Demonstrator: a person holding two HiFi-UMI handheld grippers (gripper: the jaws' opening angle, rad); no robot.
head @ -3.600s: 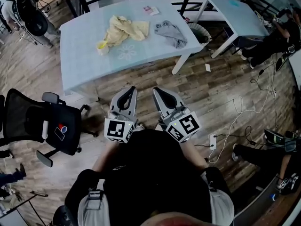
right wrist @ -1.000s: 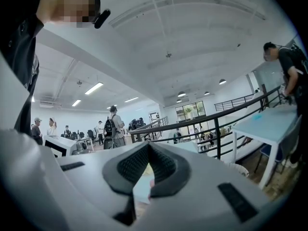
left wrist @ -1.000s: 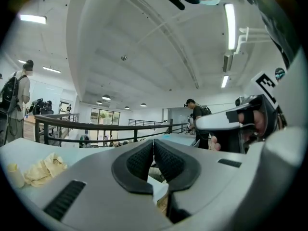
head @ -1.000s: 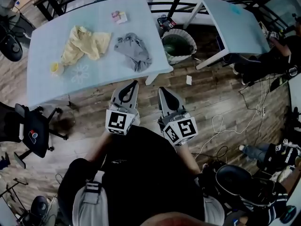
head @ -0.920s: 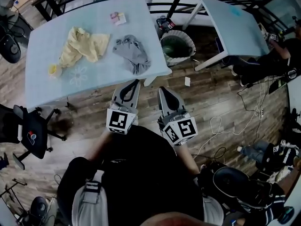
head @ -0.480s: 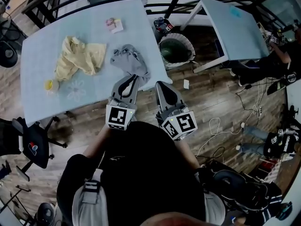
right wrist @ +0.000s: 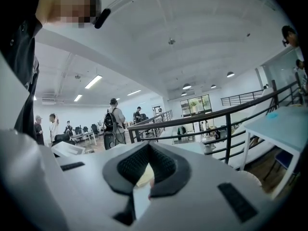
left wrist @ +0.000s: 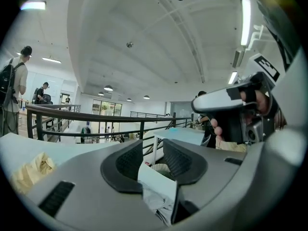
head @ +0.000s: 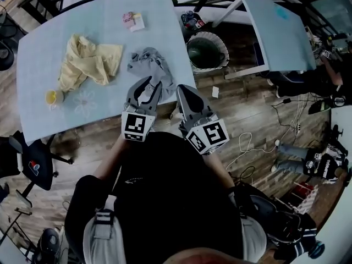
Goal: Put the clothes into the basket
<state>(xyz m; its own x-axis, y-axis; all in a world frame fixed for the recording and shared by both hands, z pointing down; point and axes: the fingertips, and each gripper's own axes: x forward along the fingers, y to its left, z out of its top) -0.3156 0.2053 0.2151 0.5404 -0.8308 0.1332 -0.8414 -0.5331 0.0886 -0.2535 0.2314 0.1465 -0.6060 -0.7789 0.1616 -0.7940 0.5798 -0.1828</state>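
Head view: nothing done yet; leaves grey garment (head: 151, 70) and yellow garment (head: 88, 65) on the worktop (head: 38, 103), upper left, outside the basket (head: 207, 51) on the floor, upper centre. Left gripper view: finds left hand-held gripper (left wrist: 153, 150) released, just been opening, gripping nothing. Right gripper view: finds right hand-held gripper (right wrist: 147, 148) clenched, empty.

Head view steeply down over the table (head: 99, 15), gripper views low, level across it, both facing the railing (left wrist: 96, 116)
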